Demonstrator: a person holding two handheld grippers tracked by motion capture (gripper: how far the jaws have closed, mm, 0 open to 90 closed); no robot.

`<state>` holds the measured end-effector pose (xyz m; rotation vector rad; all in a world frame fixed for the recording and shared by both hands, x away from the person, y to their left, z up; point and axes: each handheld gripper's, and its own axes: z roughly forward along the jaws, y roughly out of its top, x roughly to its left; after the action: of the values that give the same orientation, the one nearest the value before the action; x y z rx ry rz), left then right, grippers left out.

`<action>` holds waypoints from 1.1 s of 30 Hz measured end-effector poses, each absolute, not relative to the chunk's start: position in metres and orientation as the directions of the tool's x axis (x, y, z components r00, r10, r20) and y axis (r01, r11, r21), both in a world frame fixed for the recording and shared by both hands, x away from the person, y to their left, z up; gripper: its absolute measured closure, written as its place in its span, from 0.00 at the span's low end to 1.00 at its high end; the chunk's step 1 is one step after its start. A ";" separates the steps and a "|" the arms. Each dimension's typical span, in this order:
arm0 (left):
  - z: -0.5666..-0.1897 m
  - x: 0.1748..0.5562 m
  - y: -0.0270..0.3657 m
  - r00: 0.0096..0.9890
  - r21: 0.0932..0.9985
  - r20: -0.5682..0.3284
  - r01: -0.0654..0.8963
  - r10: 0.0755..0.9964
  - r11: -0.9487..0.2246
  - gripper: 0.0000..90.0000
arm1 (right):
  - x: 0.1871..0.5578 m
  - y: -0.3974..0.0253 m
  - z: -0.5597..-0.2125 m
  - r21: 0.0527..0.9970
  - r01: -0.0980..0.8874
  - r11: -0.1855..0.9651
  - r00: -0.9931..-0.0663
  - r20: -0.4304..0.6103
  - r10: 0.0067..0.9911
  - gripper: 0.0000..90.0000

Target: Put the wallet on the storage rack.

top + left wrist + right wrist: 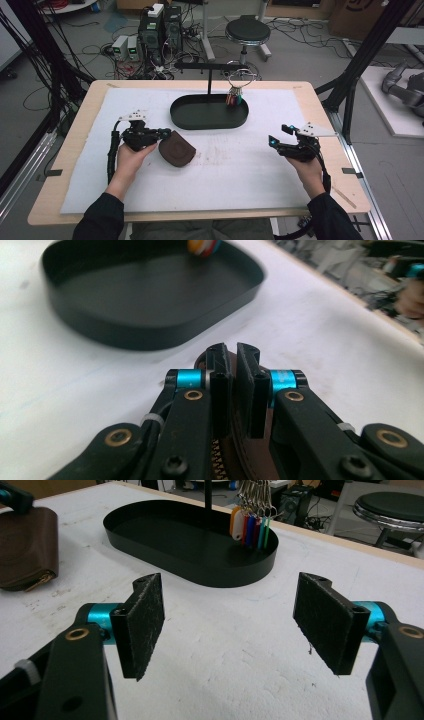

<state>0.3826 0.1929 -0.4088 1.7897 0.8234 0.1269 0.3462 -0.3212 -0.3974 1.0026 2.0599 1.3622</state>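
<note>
A brown leather zip pouch (176, 149) lies on the white mat left of centre, and its brown side (27, 547) appears at the far left of the right gripper view. My left gripper (165, 134) is shut on the pouch's edge; the brown leather (235, 390) is pinched between its jaws. A black oval tray (182, 120) sits behind, with a bunch of coloured key tags (234, 96) hanging into it from a black stand (209, 75). My right gripper (277, 135) hovers over the mat at the right, its pads (145, 620) wide apart with nothing between them.
The white mat (235, 175) covers most of the wooden table (75, 130). The tray's rim (235, 577) stands ahead of my right gripper. A stool (247, 31) and computer boxes (160, 30) with cables are on the floor beyond the table.
</note>
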 end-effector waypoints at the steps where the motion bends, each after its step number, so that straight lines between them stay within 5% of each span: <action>1: -0.406 0.379 0.191 0.769 0.881 -0.287 0.445 0.571 -0.157 0.95 | 0.346 -0.321 -0.397 0.919 0.311 0.240 -0.622 0.006 0.783 0.32; 17: -0.381 0.354 0.172 0.869 0.948 -0.192 0.284 0.457 -0.141 0.96 | 0.343 -0.304 -0.394 0.920 0.282 0.274 -0.671 -0.015 0.741 0.32; 33: -0.357 0.341 0.132 0.926 0.982 -0.109 0.158 0.361 -0.107 0.96 | 0.337 -0.268 -0.392 0.923 0.263 0.282 -0.841 0.075 0.536 0.33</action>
<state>0.3411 0.1324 -0.3565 1.6845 0.3989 0.1794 0.3373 -0.2685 -0.3921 0.7359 2.3026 1.5821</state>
